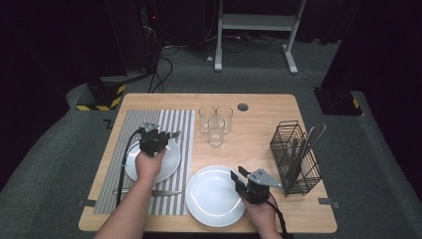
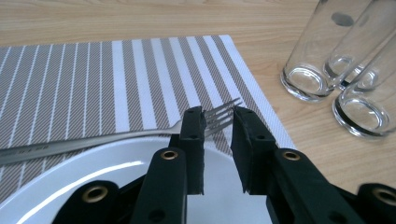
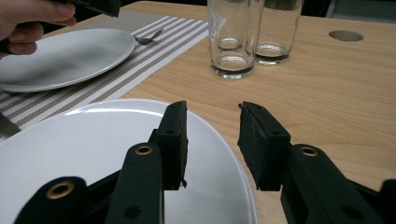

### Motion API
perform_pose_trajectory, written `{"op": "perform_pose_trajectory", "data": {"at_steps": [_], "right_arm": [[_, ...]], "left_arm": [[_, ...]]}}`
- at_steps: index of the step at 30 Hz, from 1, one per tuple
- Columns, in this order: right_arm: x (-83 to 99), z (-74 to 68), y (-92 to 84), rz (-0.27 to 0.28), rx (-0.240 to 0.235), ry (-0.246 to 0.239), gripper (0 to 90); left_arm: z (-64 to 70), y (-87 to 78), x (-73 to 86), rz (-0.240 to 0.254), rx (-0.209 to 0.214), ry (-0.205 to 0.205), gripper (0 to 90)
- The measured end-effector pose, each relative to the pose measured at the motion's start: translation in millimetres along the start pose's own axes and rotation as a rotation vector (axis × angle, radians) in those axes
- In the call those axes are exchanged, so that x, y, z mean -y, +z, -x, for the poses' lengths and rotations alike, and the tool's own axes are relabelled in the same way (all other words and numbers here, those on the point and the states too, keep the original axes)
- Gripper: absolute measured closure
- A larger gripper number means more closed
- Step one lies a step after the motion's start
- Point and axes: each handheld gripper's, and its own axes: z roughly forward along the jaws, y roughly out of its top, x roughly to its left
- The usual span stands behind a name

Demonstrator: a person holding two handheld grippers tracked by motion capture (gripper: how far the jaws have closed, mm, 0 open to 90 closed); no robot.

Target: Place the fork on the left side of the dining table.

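The fork lies across the striped placemat, its handle running off to the left along the far rim of the small white plate and its tines reaching just past the tips of the left gripper. In the left gripper view the tines show in the narrow gap between the two black jaws, right at their far ends. The jaws stand close together with only a slim gap; whether the pads actually press on the fork cannot be told. In the high view the left gripper sits over the far edge of that small plate, with the fork's end poking out just beyond it.

Beyond the fingers and to their right stand three clear glasses in a tight cluster on the bare wooden table, just off the placemat's edge.

The right gripper hovers above the near-right rim of the large white plate, its jaws moderately apart with nothing between them. Ahead of these fingers stand the same glasses; to their far left are the small plate and the fork.

In the high view a knife lies on the placemat behind the left hand, and a black wire cutlery basket stands to the right of the right gripper.
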Motion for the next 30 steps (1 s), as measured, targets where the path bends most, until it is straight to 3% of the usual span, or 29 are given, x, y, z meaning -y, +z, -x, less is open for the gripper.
{"op": "perform_pose_trajectory", "data": {"at_steps": [5, 15, 22, 30], "right_arm": [[0.3, -0.3, 0.4, -0.005, -0.001, 0.001, 61.8], [1.0, -0.5, 0.9, -0.007, -0.003, -0.001, 62.0], [1.0, 0.1, 0.6, -0.009, -0.006, 0.0, 62.9], [2.1, -0.5, 2.4, -0.018, -0.008, -0.007, 63.1]], "left_arm": [[1.9, -17.5, 7.9, 0.018, 0.005, 0.039, 72.3], [2.4, -44.7, 22.5, 0.019, 0.025, 0.052, 67.4], [-0.2, -60.7, 36.8, -0.015, 0.0, 0.094, 62.8], [-5.1, -77.5, 54.4, -0.03, 0.014, 0.099, 59.9]]}}
